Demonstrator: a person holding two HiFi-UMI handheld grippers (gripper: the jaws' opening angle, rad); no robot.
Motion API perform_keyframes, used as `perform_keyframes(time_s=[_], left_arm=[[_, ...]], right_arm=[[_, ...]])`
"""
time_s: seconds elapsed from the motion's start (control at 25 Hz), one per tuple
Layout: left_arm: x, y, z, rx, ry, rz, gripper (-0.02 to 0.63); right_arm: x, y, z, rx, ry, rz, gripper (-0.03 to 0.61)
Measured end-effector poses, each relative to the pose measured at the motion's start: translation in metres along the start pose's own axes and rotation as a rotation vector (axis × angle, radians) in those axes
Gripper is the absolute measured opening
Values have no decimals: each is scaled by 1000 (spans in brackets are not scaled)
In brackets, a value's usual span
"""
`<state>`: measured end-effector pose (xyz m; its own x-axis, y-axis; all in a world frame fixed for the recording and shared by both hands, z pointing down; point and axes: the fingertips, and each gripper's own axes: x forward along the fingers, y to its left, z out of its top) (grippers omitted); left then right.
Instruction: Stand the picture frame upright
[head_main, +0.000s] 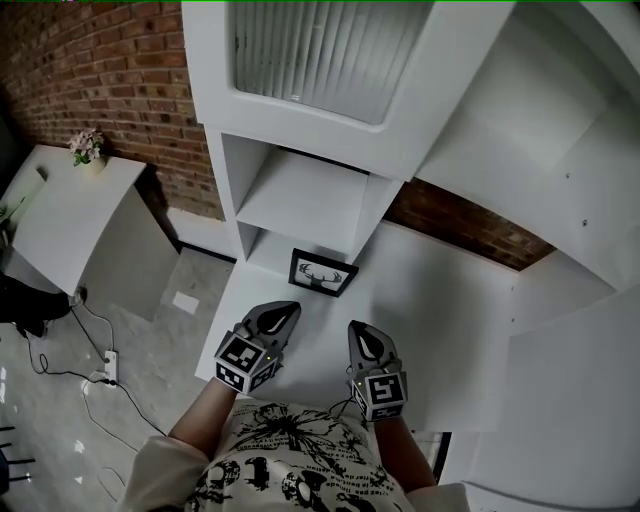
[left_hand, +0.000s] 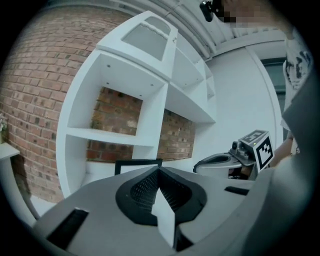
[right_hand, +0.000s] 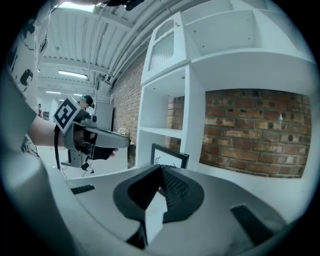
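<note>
Nearest, just short of the white shelf unit (head_main: 300, 195): left gripper (head_main: 288, 311) and right gripper (head_main: 360, 333), side by side, each clamped shut on nothing. Beyond, at the mouth of the shelf unit's lowest bay: black picture frame (head_main: 323, 272), standing upright, antler print facing outward.

Left gripper (head_main: 283, 314) and right gripper (head_main: 360, 333): jaws together, empty.

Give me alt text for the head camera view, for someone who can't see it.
A black picture frame showing antlers stands upright on a white ledge at the foot of a white shelf unit, backed by a brick wall. Nearer the viewer, the left gripper and right gripper hover side by side, both shut and empty, clear of the frame.
</note>
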<state>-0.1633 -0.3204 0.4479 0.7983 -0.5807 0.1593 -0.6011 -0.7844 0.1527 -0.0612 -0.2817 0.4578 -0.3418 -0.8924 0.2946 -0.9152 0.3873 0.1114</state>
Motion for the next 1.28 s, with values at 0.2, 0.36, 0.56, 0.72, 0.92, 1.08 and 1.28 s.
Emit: perform_keyframes(time_s=[0.2,0.36,0.56,0.72,0.92,1.08,1.28], left_arm=[[0,-10,17,50,-33,-18,6],[1,-11,19,53,-37,-14,6],[0,-15,12,48,-23,-17,6],[-2,-15,9,54,-18,-13,6],[-5,-10,15,53,-30,-3,6],[-4,-11,17,60,-33,-2,6],[-2,-15,17,57,-25,-20,6]], right_arm=[[-7,-8,2,29,-13,-16,5],[-8,-9,3,23,-9,-6,5],[-5,-4,2,-3,-4,28,5],[-5,-1,2,-5,0,39,5],[-5,-3,5,-9,-13,28,5],[-7,-6,10,-21,-37,7,5],[-8,-8,15,-23,-52,2,5]])
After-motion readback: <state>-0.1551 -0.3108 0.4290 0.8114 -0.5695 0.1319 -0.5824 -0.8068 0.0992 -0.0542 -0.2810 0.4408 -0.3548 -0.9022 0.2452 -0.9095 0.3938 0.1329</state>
